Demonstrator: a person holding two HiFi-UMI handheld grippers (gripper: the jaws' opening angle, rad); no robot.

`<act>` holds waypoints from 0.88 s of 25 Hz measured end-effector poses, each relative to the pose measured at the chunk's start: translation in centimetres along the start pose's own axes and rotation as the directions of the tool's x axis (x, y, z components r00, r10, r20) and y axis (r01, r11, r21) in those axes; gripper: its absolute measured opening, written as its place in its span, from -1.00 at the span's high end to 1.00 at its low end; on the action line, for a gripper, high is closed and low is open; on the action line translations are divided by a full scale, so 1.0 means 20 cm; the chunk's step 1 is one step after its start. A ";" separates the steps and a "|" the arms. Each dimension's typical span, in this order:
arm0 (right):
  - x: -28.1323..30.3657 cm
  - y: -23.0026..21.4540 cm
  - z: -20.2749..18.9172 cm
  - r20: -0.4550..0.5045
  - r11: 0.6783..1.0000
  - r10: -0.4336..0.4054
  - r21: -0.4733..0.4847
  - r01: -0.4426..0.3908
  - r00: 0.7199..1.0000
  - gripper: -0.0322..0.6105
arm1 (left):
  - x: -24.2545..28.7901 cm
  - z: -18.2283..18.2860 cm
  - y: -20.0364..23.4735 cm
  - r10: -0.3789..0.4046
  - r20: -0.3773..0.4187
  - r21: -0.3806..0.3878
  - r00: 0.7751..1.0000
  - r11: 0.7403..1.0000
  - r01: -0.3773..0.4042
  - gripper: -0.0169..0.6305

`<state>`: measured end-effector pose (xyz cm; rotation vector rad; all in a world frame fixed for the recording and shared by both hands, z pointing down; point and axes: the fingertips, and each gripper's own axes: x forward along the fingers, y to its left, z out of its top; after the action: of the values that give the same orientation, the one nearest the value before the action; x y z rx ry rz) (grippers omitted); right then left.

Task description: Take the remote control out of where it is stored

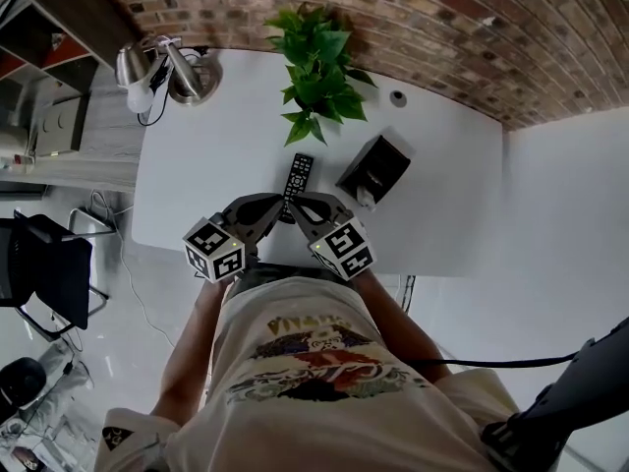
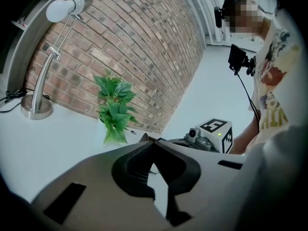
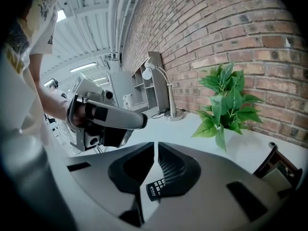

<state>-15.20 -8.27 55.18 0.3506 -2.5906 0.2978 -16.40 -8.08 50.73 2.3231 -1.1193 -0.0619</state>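
Remote control (image 1: 298,177) stretches away from the right gripper (image 3: 155,146), its near end clamped between those jaws. Only a slit is left at their tips, and the buttons show in the hollow behind them. Whether it is clear of the white worktop (image 1: 452,165) I cannot tell.

The left gripper (image 2: 154,142) sits just to the left of the right jaws. Its own jaws are together with nothing between them.

Straight ahead of both pairs of jaws, a leafy green plant (image 1: 316,67) stands against the curved red brick wall (image 1: 442,28). A black box (image 1: 373,168) lies ahead and to the right of the right jaws, near the remote. A silver desk lamp (image 1: 187,72) stands well ahead to the left.

Around the worktop are a pale glossy floor (image 1: 560,214) and, left of it, a black chair (image 1: 44,264).
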 end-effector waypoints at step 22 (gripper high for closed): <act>-0.33 -0.22 0.10 0.074 0.977 -0.214 0.025 0.213 0.974 0.80 | 0.32 0.08 -0.21 -0.173 -0.065 0.036 0.983 0.984 0.176 0.96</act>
<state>-9.20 -11.69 50.82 0.6533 -2.5957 0.2333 -9.60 -11.43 48.46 2.4388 -0.8925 -0.0316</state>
